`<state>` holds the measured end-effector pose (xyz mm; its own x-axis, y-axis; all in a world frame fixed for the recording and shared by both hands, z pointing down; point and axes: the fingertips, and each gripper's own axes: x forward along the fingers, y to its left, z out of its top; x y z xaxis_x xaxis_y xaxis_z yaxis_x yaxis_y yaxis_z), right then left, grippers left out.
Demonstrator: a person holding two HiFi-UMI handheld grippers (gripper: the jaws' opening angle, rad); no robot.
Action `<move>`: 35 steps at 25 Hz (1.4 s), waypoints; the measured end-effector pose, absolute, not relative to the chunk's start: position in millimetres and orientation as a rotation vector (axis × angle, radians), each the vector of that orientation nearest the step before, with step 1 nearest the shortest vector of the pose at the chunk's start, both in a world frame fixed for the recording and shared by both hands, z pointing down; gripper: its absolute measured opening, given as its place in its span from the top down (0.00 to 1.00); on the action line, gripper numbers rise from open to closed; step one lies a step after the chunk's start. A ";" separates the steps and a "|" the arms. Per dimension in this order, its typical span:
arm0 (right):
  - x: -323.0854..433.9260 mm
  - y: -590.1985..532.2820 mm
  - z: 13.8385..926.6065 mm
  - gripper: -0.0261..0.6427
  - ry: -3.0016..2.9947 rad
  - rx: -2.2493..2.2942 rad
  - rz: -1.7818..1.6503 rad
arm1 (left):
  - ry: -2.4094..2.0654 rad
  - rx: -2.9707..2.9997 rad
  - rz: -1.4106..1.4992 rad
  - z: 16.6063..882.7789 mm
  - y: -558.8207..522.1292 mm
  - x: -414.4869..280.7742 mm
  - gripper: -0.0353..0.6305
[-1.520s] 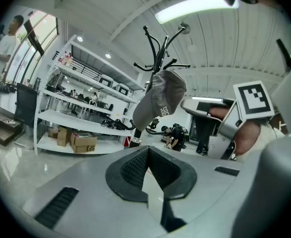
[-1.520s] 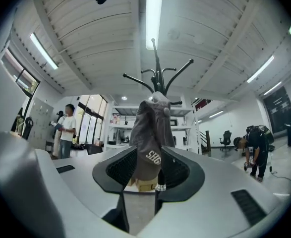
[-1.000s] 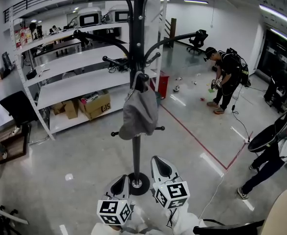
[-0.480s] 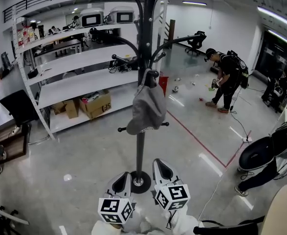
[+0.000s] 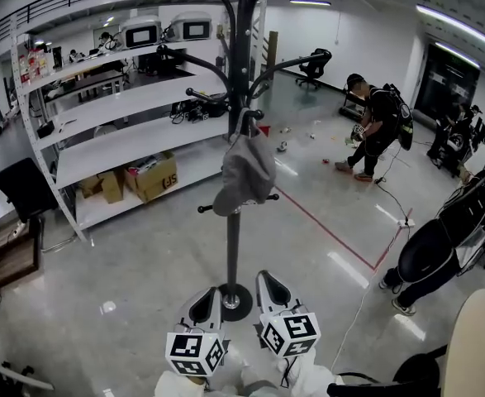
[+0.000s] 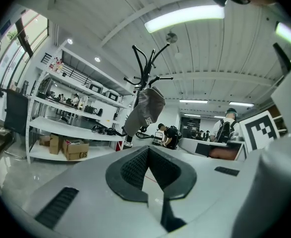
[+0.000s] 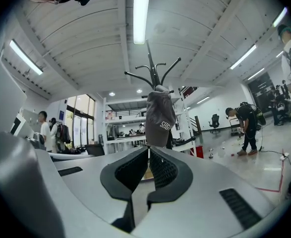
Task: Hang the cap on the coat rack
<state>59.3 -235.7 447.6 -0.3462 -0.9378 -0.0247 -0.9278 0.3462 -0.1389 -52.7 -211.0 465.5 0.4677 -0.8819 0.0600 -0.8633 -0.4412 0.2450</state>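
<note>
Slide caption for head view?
Grey cap hangs on black coat rack; left gripper and right gripper, both shut and empty, below it.

Grey polished concrete floor [image 5: 143, 246], glossy under the lamps, with a red line [image 5: 325, 228] marked across. On the left, long white shelving [image 5: 118, 147], cardboard boxes [image 5: 155, 176] on the lowest level. Ribbed white ceiling [image 7: 86, 43] with tube lamps [image 7: 141, 9]. Tall bright windows [image 7: 81, 115] behind. Black office chair [image 5: 315, 60] far back.
</note>
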 end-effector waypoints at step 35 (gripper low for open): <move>50.7 -195.9 444.4 0.94 2.598 -1.661 -0.085 | -1.497 2.500 -0.135 455.8 -188.6 -32.7 0.94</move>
<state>50.7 -195.9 444.4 -0.4189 -0.9078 -0.0186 -0.9047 0.4191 -0.0772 -32.7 -188.6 455.8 0.4755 -0.8790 0.0358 -0.8584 -0.4546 0.2376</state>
